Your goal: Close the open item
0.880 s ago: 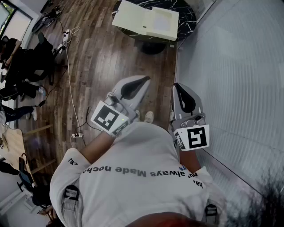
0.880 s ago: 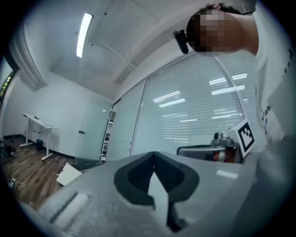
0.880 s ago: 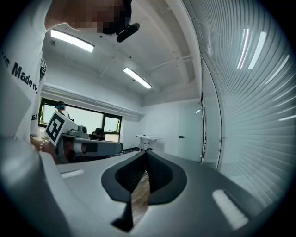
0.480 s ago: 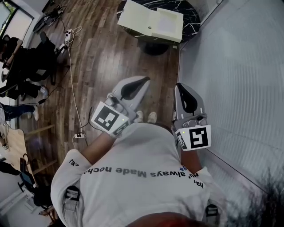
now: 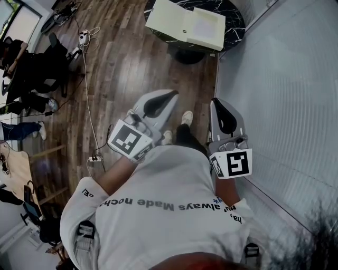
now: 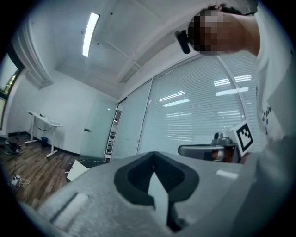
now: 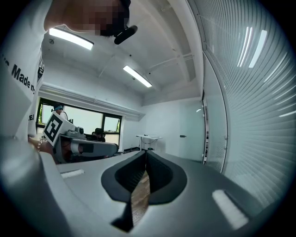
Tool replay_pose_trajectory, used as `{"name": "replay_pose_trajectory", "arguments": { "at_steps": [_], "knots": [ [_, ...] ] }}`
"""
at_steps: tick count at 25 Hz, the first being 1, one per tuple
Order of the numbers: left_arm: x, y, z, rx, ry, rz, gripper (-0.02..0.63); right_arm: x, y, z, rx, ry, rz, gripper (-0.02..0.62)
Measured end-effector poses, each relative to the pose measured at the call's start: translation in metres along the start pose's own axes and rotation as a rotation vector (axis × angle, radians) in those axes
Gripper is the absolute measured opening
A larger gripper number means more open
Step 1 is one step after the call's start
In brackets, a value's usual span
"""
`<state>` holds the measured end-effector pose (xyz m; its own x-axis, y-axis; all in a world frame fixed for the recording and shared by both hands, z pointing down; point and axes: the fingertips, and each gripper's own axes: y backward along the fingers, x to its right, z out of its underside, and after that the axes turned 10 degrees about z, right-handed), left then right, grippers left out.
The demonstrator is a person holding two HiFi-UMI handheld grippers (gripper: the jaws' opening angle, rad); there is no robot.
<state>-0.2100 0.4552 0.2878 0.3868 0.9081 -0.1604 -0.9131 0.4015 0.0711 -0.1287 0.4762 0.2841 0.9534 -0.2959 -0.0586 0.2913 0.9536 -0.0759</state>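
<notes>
An open white box [image 5: 186, 23] lies on a round dark marble table [image 5: 235, 18] at the top of the head view, its lid [image 5: 165, 15] folded out flat to the left. In the left gripper view a corner of the box [image 6: 75, 169] shows low at the left. My left gripper [image 5: 170, 96] and right gripper [image 5: 214, 102] are held level in front of the person's body, well short of the table. Both are shut with nothing between the jaws. The closed tips show in each gripper's own view, left gripper [image 6: 153, 154] and right gripper [image 7: 145, 153].
A glass wall with blinds [image 5: 285, 89] runs along the right. A white cable and a power strip [image 5: 94, 158] lie on the wood floor [image 5: 121, 68] at the left. Seated people and chairs [image 5: 37, 74] are at the far left. The person's shoe [image 5: 186, 117] shows between the grippers.
The table and box have shifted slightly right in the head view. One foot has stepped forward between the grippers. Both grippers keep the same pose.
</notes>
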Motion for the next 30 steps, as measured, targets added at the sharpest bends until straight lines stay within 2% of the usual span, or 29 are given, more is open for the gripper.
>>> {"name": "replay_pose_trajectory", "arguments": {
  "at_steps": [9,30],
  "knots": [
    [-0.04,-0.048,-0.004,0.0,-0.009,-0.005,0.003,0.049,-0.045,0.0,0.011,0.013,0.013,0.003],
    [-0.128,-0.257,0.01,-0.036,-0.002,-0.032,0.003,0.24,-0.15,0.014,0.012,-0.008,-0.024,0.003]
  ]
}}
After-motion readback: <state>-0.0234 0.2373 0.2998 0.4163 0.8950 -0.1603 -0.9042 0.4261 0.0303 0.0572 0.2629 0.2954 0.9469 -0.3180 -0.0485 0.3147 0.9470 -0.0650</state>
